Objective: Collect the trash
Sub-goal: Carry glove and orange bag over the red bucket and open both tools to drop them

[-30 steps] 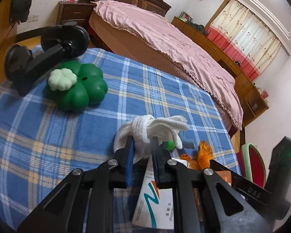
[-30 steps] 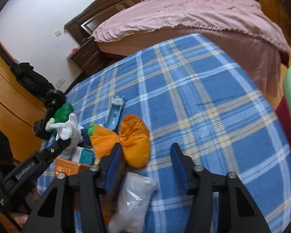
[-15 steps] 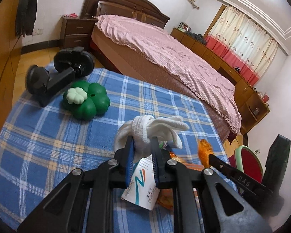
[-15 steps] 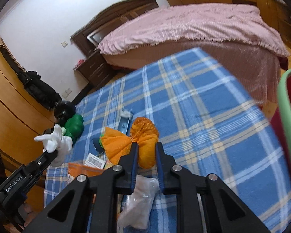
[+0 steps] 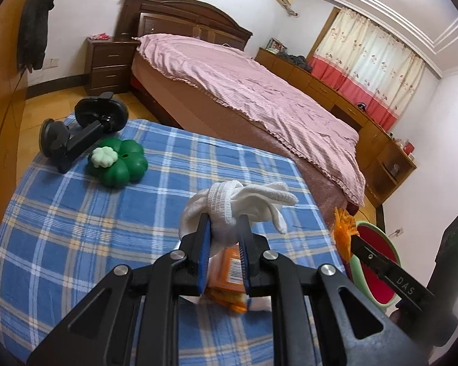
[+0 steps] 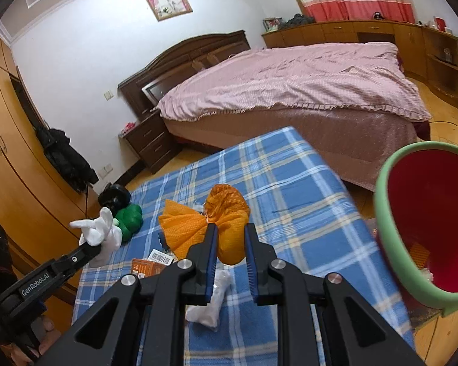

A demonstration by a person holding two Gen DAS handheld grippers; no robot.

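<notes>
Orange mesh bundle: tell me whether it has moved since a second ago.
Yes. The orange mesh bundle, clamped in the right gripper, has lifted off the blue plaid cloth where it lay.

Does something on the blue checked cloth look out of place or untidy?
Yes. Litter lies loose on the blue checked tablecloth: a flat orange carton, a barcode label and a crumpled clear plastic bag. The green clover-shaped plastic toy and black suction-cup mount sit upright and seem undamaged.

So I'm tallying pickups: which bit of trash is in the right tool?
The orange mesh bag, pinched in the right tool; the white knotted glove is in the left one.
</notes>
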